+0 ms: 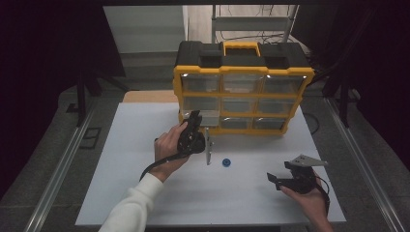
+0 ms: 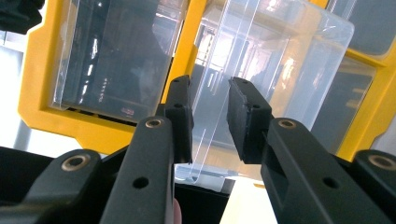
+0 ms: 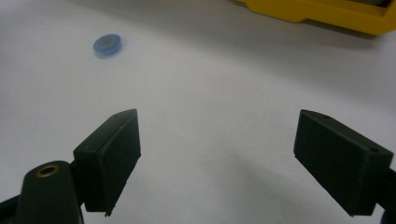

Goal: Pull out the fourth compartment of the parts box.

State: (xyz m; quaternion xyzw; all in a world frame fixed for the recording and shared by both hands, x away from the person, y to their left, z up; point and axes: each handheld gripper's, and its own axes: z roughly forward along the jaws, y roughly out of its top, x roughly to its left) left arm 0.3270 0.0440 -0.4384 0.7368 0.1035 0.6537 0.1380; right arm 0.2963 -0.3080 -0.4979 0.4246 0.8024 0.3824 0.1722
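We see the organizer (image 1: 241, 87), yellow-framed with a black top and a yellow handle, standing at the far middle of the white counter (image 1: 145, 193), its clear drawers facing us in three rows. Our left gripper (image 1: 197, 118) reaches to the organizer's bottom-left drawer (image 1: 202, 117), which sticks out from the frame toward us. In the left gripper view the drawer (image 2: 261, 70) stands pulled forward of the organizer (image 2: 42, 93), and our left gripper (image 2: 210, 119) has its jaws set either side of the drawer's thin front lip; a gap shows between the pads and the clear plastic, so we cannot tell whether they press on it. A small blue disc (image 1: 226, 162) lies on the counter in front of the organizer, just off its bottom-left corner and to the right of the left hand (image 1: 169, 145). Our right gripper (image 1: 278, 180) hovers low over the counter, well in front of the organizer's right end, with its jaws spread wide and nothing between them. In the right gripper view the disc (image 3: 107, 45) lies beyond the right gripper (image 3: 217, 158) to its upper left, and the organizer (image 3: 327, 11) edges the top.
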